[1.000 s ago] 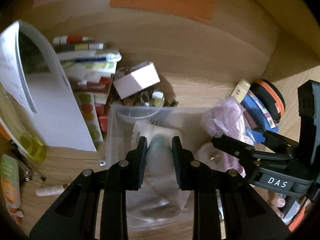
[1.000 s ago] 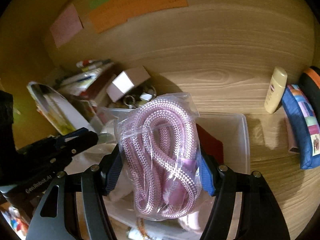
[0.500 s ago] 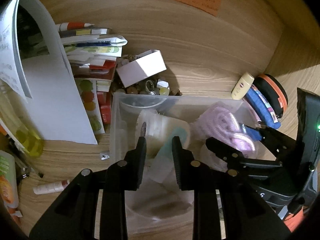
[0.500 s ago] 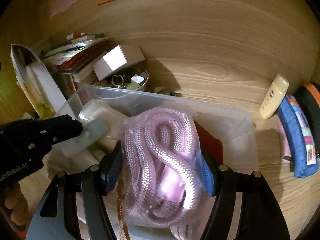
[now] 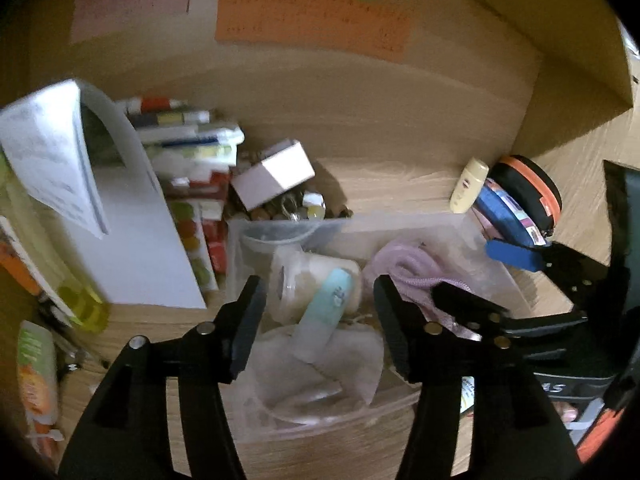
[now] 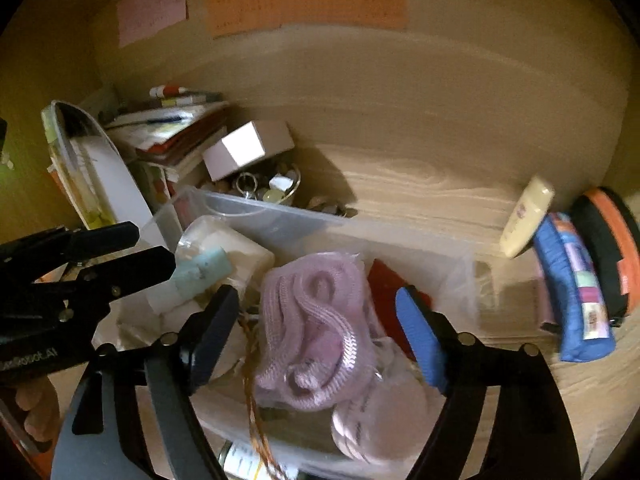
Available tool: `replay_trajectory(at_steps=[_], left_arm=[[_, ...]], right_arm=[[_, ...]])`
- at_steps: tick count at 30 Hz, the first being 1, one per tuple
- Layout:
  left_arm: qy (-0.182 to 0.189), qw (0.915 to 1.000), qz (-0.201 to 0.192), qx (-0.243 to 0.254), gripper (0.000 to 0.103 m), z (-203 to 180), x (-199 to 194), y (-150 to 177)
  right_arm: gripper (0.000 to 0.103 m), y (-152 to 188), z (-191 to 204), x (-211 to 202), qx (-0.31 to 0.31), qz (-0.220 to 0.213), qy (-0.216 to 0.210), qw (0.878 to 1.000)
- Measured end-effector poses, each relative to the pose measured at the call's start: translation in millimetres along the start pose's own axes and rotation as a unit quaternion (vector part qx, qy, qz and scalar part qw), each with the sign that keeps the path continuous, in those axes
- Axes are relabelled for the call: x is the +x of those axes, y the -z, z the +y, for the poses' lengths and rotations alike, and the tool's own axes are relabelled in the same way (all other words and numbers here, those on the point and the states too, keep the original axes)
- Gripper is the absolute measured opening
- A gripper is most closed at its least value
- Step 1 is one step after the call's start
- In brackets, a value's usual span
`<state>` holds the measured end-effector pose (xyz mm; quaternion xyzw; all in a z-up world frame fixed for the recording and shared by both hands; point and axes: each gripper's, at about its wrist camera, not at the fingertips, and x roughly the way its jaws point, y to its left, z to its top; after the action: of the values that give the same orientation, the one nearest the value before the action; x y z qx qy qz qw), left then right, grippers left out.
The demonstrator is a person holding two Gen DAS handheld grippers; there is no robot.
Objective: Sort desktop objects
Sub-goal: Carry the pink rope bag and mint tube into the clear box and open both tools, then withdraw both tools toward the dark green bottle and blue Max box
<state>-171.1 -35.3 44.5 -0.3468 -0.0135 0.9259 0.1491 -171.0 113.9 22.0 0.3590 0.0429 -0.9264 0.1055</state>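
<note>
Wooden desk, "DAS"-marked hand-held gripper

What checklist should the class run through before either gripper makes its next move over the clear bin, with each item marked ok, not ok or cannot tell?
1. Right gripper open, off the bagged pink rope: ok.
2. Rope lying inside the clear bin: ok.
3. Left gripper open, off the pale blue tube: ok.
4. Tube resting inside the bin: ok.
5. The two grippers clear of each other: cannot tell, they look close.
6. Cream bottle still to sort, lying outside the bin: ok.
</note>
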Motion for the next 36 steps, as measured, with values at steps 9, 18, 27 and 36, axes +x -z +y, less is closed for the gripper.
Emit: replay_trajectory(at_steps=[9,18,27,36], left_arm=[[0.003,0.9998,-0.016,0.015,0.073,-16.0,-29.6,12.9],[0.005,0.9989,0.007,0.046,0.073,-38.8,-42.7,42.8],[0.025,0.9969,0.063,0.04,0.074,-53.4,-24.3,75.6],[0.044,0.9908,0.12,0.046,0.074,-74.2,6.9,93.2]], right_arm=[[0.087,25.0,-13.2,-52.2,-0.026,-0.032,0.034,0.999],[0.088,67.3,-41.7,-74.6,-0.001,-0.016,0.035,0.999],[0.088,127.5,-60.7,-72.9,0.028,0.043,0.024,0.998],[0.086,154.5,-48.8,-72.6,0.009,0.063,-0.033,0.997]])
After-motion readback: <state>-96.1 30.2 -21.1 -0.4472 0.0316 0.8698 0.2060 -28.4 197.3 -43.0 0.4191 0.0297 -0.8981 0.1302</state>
